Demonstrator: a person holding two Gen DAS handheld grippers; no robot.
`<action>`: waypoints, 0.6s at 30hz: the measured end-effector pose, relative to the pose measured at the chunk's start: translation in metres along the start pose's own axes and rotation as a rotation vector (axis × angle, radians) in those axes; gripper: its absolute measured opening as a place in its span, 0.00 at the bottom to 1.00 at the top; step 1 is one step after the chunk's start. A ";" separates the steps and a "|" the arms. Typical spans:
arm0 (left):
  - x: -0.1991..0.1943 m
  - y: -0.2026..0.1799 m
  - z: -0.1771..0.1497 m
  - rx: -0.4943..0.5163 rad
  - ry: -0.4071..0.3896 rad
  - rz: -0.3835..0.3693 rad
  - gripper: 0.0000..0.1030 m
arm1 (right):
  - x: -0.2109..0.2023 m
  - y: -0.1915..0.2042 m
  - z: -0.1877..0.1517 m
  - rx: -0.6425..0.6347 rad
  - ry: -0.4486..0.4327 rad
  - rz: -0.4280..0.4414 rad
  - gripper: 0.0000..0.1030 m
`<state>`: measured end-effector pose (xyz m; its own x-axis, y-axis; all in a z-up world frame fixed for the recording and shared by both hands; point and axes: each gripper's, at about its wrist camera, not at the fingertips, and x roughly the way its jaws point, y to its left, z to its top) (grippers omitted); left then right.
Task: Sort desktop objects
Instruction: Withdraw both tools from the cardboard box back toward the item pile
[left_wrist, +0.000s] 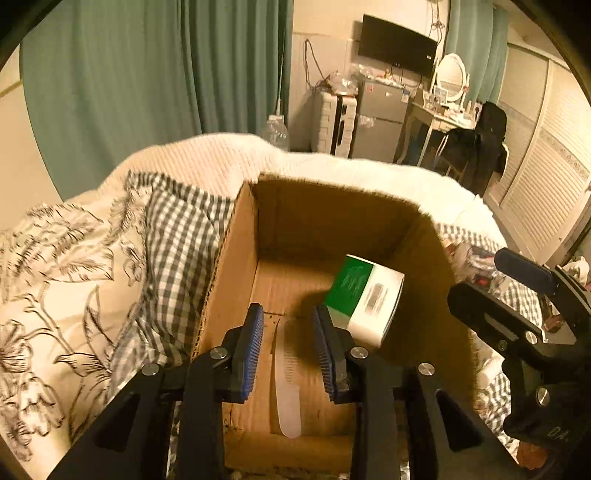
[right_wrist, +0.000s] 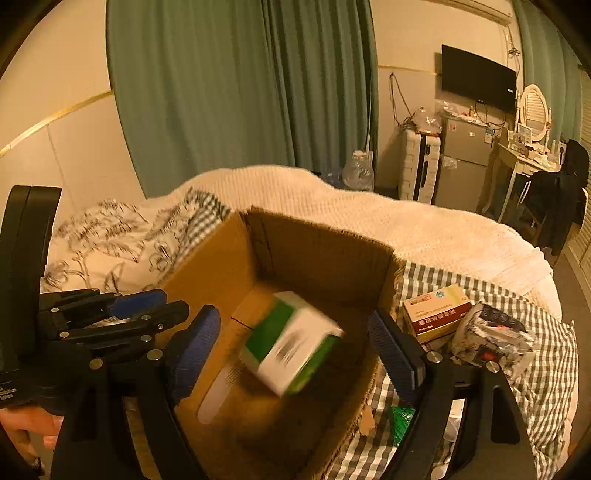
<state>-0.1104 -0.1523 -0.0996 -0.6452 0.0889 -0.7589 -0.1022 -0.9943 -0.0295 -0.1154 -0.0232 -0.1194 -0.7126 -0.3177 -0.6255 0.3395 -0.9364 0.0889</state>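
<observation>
Now the left tongs (left_wrist: 288, 347) stand open and empty at the lower centre of the left view, over a white comb (left_wrist: 286, 384) lying flat on the floor of the cardboard box (left_wrist: 229, 266). Right of them a green-and-white carton (left_wrist: 364, 299) sits tilted inside the box. In the right view the right tongs (right_wrist: 295, 350) are spread wide, holding nothing; the carton, blurred, is between them. A red-and-yellow packet (right_wrist: 436, 310) rests on the checked bedding (right_wrist: 546, 369), centre right.
</observation>
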 end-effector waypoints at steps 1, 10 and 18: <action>-0.007 -0.003 0.002 0.001 -0.010 0.001 0.31 | -0.007 0.000 0.002 -0.003 -0.009 -0.004 0.80; -0.071 -0.030 0.015 0.019 -0.123 0.000 0.51 | -0.077 -0.003 0.010 -0.003 -0.097 -0.028 0.82; -0.118 -0.065 0.011 0.023 -0.216 -0.025 0.70 | -0.145 -0.026 -0.001 -0.002 -0.166 -0.069 0.84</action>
<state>-0.0355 -0.0979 -0.0010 -0.7892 0.1264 -0.6010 -0.1360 -0.9903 -0.0296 -0.0203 0.0479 -0.0315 -0.8256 -0.2733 -0.4937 0.2873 -0.9566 0.0490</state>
